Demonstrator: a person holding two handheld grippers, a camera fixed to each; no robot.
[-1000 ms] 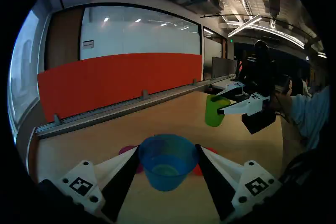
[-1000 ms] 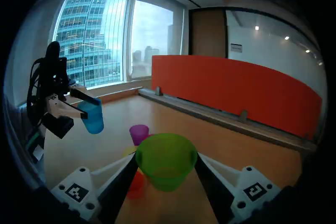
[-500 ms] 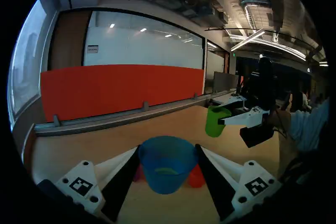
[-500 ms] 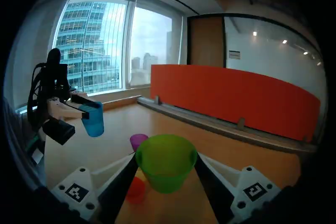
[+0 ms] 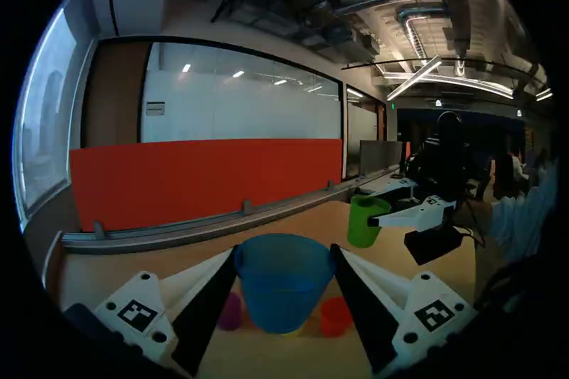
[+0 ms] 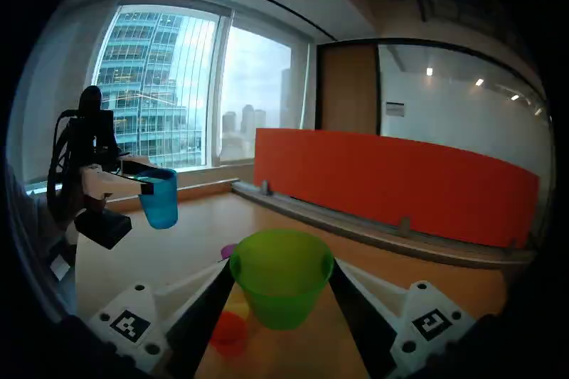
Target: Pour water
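Blue plastic cup point(image 5: 284, 286) is held upright above the wooden table point(image 5: 114, 272), clamped between the left gripper's point(image 5: 283, 257) 2 fingers. The right gripper point(image 6: 282, 265) clamps 1 green cup point(image 6: 282, 290) the same way. 3 small cups stand below: purple point(image 5: 230, 310), orange point(image 5: 334, 315) and yellow point(image 6: 239, 305). Each finger carries 1 black-and-white square marker point(image 5: 137, 315).

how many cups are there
5: blue cup in left gripper, green cup in right gripper; purple cup, orange cup, half-hidden yellow cup on table. More may be hidden.
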